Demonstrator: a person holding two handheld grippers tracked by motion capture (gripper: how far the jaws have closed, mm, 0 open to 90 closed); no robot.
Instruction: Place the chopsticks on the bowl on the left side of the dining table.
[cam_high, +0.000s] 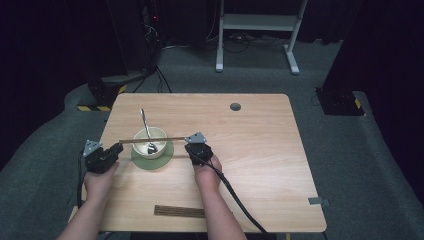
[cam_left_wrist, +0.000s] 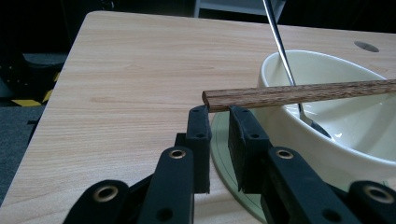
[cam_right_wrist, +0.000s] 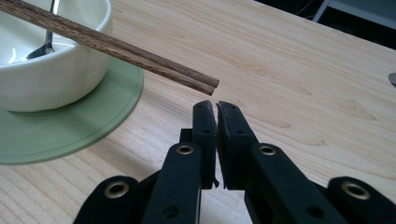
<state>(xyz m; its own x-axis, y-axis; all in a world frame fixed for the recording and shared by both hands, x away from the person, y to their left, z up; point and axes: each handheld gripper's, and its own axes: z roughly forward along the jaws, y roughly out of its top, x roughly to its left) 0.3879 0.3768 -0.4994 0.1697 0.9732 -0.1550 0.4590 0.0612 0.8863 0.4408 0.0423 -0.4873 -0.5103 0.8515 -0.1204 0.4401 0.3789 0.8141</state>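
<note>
At the left of centre in the high view I see my left gripper (cam_high: 118, 148) low on the wooden table (cam_high: 260, 150), its tips pointing right toward the cream bowl (cam_high: 150, 141). From the left gripper view its jaws stand a narrow gap apart, and the near end of the chopsticks (cam_left_wrist: 299, 94) sits just above and between the tips; whether the pads actually touch the wood I cannot tell. Just right of that, in the middle of the frame, the bowl rests on a round green saucer (cam_high: 167, 159), and a metal spoon (cam_high: 146, 131) stands inside it with its handle leaning up toward the top of the frame. The chopsticks (cam_high: 152, 140) lie level across the bowl's rim, running left to right, from my left gripper's tips to a point by my right gripper. Further right, just beside the saucer's edge, my right gripper (cam_high: 191, 148) is held in the right hand (cam_high: 207, 172). Its own view shows the jaws pressed almost together with nothing between them, and the far end of the chopsticks (cam_right_wrist: 112, 46) hangs free just above and beyond the tips. Toward the lower middle of the high view, near the table's front edge, a dark brown strip (cam_high: 179, 211) lies flat, well apart from the bowl.
</note>
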